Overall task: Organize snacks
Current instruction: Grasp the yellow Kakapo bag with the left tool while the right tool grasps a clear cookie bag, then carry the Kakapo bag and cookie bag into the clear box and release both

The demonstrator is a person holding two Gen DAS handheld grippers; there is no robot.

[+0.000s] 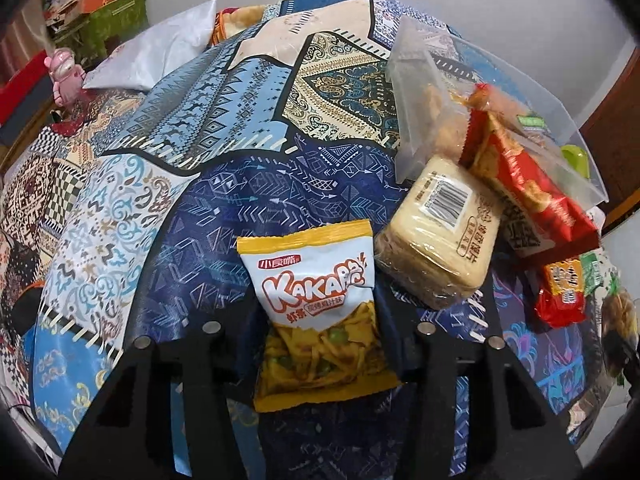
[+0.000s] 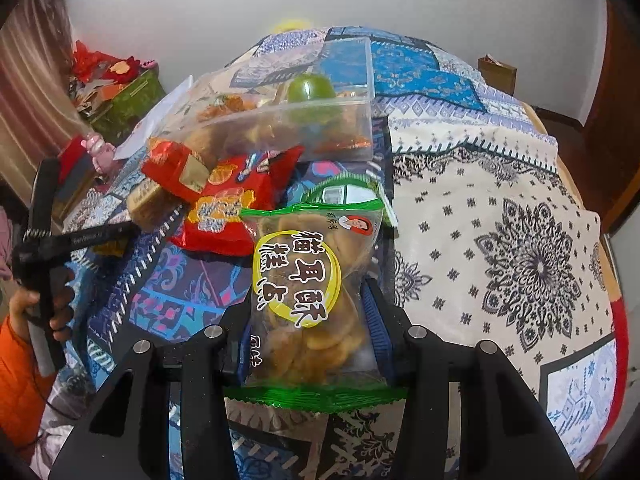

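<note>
My left gripper point(image 1: 320, 340) is shut on a yellow and white KAKA snack bag point(image 1: 316, 300), held upright above the patterned tablecloth. My right gripper point(image 2: 308, 320) is shut on a clear, green-edged bag of fried crisps point(image 2: 308, 292). A clear plastic bin point(image 1: 440, 92) lies tipped to the right in the left wrist view, with snacks spilling out: a beige wrapped cake point(image 1: 440, 232) and a red packet point(image 1: 528, 184). The bin point(image 2: 304, 120) also shows ahead in the right wrist view, with red snack bags point(image 2: 224, 200) in front of it.
A small red packet point(image 1: 560, 296) lies at the right. A white pillow point(image 1: 156, 52) and a pink toy point(image 1: 66, 76) sit at the far left. A green object point(image 2: 310, 88) is in the bin. The left hand-held gripper point(image 2: 44, 240) shows at the left.
</note>
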